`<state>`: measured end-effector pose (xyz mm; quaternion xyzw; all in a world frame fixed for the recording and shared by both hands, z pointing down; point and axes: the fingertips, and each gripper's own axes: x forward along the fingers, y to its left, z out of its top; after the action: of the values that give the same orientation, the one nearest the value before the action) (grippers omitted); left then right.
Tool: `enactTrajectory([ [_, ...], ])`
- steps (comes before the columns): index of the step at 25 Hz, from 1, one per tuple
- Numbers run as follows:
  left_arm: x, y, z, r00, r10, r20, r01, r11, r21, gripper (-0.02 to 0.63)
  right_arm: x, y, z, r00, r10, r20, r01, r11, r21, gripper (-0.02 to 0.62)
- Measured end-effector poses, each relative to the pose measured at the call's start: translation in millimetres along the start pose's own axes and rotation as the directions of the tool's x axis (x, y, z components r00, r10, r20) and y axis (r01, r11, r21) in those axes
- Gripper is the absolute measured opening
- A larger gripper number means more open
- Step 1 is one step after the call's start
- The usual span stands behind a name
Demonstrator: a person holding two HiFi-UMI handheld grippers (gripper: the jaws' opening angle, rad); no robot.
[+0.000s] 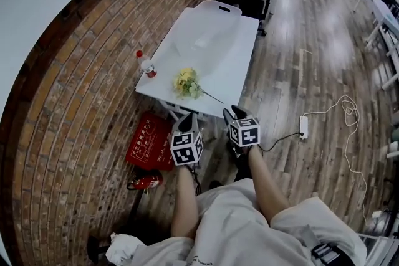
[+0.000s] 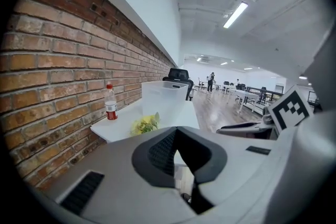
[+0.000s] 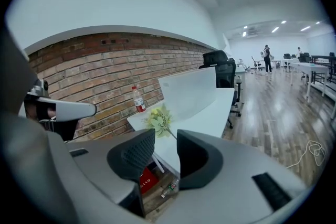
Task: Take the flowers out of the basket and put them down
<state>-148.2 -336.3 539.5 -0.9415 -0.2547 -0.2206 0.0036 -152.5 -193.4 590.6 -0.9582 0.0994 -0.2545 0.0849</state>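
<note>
1. the flowers (image 1: 187,83) lie flat on the white table (image 1: 230,65), near its front edge and well clear of the basket (image 1: 219,4) farther back. so they look to be already out and set down.
2. they're a small bunch: pale yellow heads, green leaves, one thin stem. the long axis runs from the heads down to the stem end, which points toward the right gripper (image 1: 235,114).
3. from the right gripper's jaws the bunch sits ahead and a touch left of the gap. those jaws stand apart with nothing between them.
4. from the left gripper (image 1: 187,121) the heads lie ahead and off to the left. its jaws are together at the tips, empty.
5. both grippers hang off the table edge, touching nothing. i'd judge the right one nearer the stem.
6. a bottle (image 1: 147,65) stands left of the bunch, apart from it.
</note>
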Motion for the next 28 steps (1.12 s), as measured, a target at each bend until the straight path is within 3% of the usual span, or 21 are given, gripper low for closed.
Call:
enactTrajectory([
  [10,-18,1,-15,1.000,-0.025,-0.001,0.025,1.000,0.007,0.025,-20,16,-4,0.999,-0.032,0.026,0.033,0.999,-0.005,0.115],
  [15,-30,-11,-21,0.997,-0.070,0.025,0.070,0.998,-0.003,0.025,-44,14,2,0.989,-0.105,0.106,0.100,0.994,0.053,0.029],
  [19,-34,-7,-25,0.998,-0.064,0.018,0.064,0.998,-0.017,0.025,-47,28,-4,0.992,-0.068,0.106,0.065,0.997,0.032,0.011],
  [23,-30,-18,-24,0.996,-0.086,0.038,0.087,0.996,-0.027,0.025,-54,27,-19,0.992,-0.061,0.112,0.052,0.995,0.085,0.011],
  [28,-19,-30,-21,0.993,-0.112,0.042,0.114,0.993,-0.037,0.025,-60,18,-29,0.991,-0.122,0.050,0.124,0.992,-0.032,0.009],
])
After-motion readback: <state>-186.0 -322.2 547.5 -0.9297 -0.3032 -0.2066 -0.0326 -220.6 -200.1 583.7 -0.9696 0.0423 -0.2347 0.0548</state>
